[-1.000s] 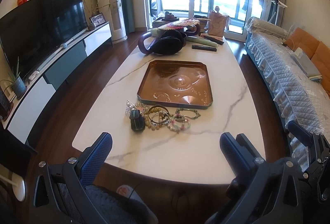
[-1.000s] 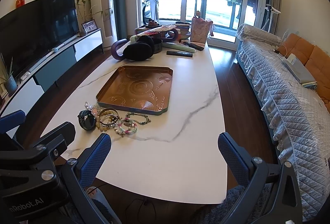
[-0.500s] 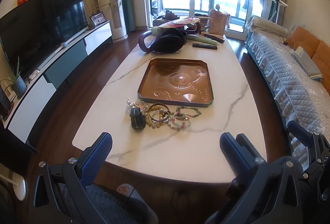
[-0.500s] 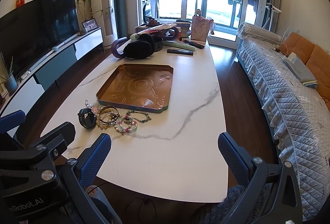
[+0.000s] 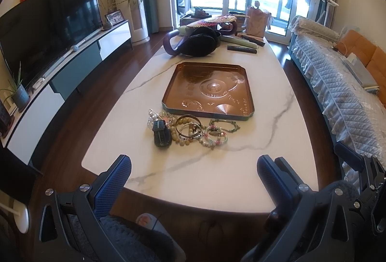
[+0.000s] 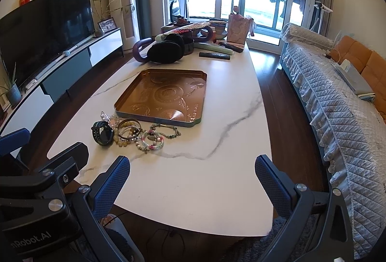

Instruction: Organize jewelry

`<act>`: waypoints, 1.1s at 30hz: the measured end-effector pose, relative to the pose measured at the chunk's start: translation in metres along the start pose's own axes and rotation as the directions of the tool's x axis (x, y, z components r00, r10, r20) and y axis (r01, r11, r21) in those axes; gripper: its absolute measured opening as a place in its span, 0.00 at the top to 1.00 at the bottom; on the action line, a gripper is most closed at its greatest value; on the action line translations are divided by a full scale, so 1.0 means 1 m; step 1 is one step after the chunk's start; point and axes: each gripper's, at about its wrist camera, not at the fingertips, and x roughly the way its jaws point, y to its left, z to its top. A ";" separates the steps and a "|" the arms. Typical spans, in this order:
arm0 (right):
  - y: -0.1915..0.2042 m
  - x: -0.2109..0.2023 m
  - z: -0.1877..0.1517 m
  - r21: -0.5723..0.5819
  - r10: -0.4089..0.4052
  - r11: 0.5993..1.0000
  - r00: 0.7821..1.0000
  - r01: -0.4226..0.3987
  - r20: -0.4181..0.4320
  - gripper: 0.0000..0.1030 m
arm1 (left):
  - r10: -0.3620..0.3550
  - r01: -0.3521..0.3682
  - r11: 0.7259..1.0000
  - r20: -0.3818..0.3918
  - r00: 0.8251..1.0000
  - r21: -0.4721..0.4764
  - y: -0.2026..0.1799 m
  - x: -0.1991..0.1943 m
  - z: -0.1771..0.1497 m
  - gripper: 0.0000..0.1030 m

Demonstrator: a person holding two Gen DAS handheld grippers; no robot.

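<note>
A heap of jewelry [image 5: 193, 130] [image 6: 135, 133] lies on the white marble table [image 5: 217, 172] [image 6: 193, 184], just in front of an empty copper tray [image 5: 210, 90] [image 6: 164, 95]. The heap holds a dark wristwatch [image 5: 161, 133] [image 6: 102, 133], gold bangles [image 5: 189, 127] [image 6: 129, 128], bead bracelets [image 5: 216, 137] [image 6: 152, 139] and a green bead chain [image 5: 225, 124] [image 6: 166, 130]. My left gripper [image 5: 194, 177] hangs open at the table's near edge, short of the heap. My right gripper [image 6: 193, 176] is open too, over bare marble to the right of the heap. Neither holds anything.
At the table's far end lie black earmuffs [image 5: 197, 43] [image 6: 166, 51], a purple handle, a woven fan, a remote [image 5: 242, 48] [image 6: 214, 56] and a pink bag [image 5: 257, 23] [image 6: 238, 28]. A TV stand [image 5: 60, 83] runs along the left, a covered sofa [image 5: 342, 98] [image 6: 337, 103] along the right.
Both grippers have crept slightly forward toward the table; the jewelry and tray sit a bit closer in view. Nothing on the table has moved.
</note>
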 end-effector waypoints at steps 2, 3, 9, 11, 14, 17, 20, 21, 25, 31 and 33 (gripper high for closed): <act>0.006 0.008 -0.003 -0.015 0.001 1.000 1.000 -0.001 -0.005 0.00 | -0.016 0.016 1.000 0.003 1.000 -0.019 0.006 0.009 -0.007 0.00; 0.010 0.012 -0.008 -0.031 0.004 1.000 1.000 -0.004 -0.001 0.02 | -0.031 0.031 0.999 0.019 0.999 -0.029 0.009 0.013 -0.013 0.00; 0.031 0.051 -0.030 -0.088 0.142 0.985 0.989 -0.145 -0.046 0.04 | -0.123 0.124 0.992 0.015 0.992 -0.038 0.036 0.050 -0.035 0.00; 0.033 0.067 -0.034 -0.090 0.214 0.971 0.974 -0.220 -0.073 0.08 | -0.148 0.147 0.988 -0.022 0.989 -0.038 0.050 0.065 -0.033 0.00; 0.027 0.082 -0.034 -0.121 0.230 0.965 0.973 -0.232 -0.032 0.26 | -0.134 0.132 0.990 -0.031 0.991 -0.050 0.071 0.080 -0.030 0.00; 0.020 0.096 -0.022 -0.179 0.297 0.937 0.954 -0.301 -0.049 0.26 | -0.111 0.110 0.994 -0.054 0.992 -0.022 0.087 0.097 -0.019 0.00; 0.001 0.113 0.000 -0.153 0.398 0.901 0.914 -0.405 -0.078 0.22 | -0.106 0.108 0.993 -0.049 0.993 0.037 0.087 0.111 -0.001 0.00; -0.006 0.118 0.011 -0.157 0.436 0.883 0.897 -0.442 -0.069 0.13 | -0.095 0.098 0.994 -0.050 0.994 0.057 0.086 0.116 0.004 0.00; -0.008 0.139 0.031 -0.280 0.444 0.852 0.894 -0.442 -0.062 0.05 | -0.125 0.132 0.987 -0.079 0.989 0.090 0.085 0.146 0.018 0.06; -0.001 0.193 0.026 -0.300 0.469 0.807 0.861 -0.508 -0.198 0.70 | -0.072 0.087 0.991 -0.144 0.987 0.104 0.092 0.181 0.014 0.41; -0.001 0.208 0.022 -0.316 0.436 0.813 0.871 -0.490 -0.226 0.74 | -0.058 0.076 0.992 -0.169 0.984 0.103 0.093 0.190 0.015 0.47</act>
